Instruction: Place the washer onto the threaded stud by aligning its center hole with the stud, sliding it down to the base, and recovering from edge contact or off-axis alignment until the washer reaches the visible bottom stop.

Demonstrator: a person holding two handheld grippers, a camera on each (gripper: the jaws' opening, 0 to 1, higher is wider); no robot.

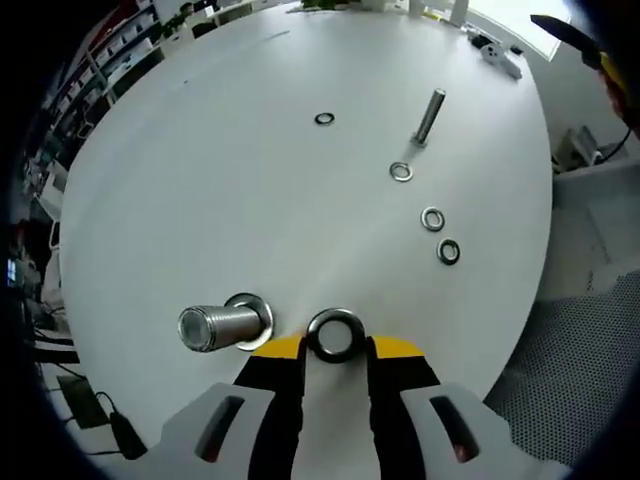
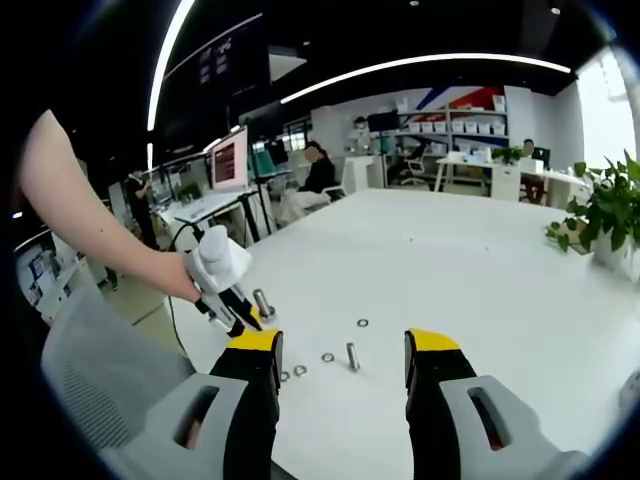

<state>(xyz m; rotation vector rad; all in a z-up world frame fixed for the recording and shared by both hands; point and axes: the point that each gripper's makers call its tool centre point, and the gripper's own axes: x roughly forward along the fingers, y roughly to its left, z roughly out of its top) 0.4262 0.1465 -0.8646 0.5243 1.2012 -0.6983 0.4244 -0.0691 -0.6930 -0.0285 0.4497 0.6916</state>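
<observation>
My left gripper is shut on a steel washer, pinched between its yellow-tipped jaws just above the white table. The washer is just right of the near threaded stud, which stands on a round base flange and points toward the camera; washer and stud are apart. In the right gripper view, a hand holds the left gripper beside that stud. My right gripper is open and holds nothing, off the table's edge.
A second stud stands farther out, with several loose washers around it. A small white part lies at the far edge. A potted plant stands on the right. Mesh chair beside the table.
</observation>
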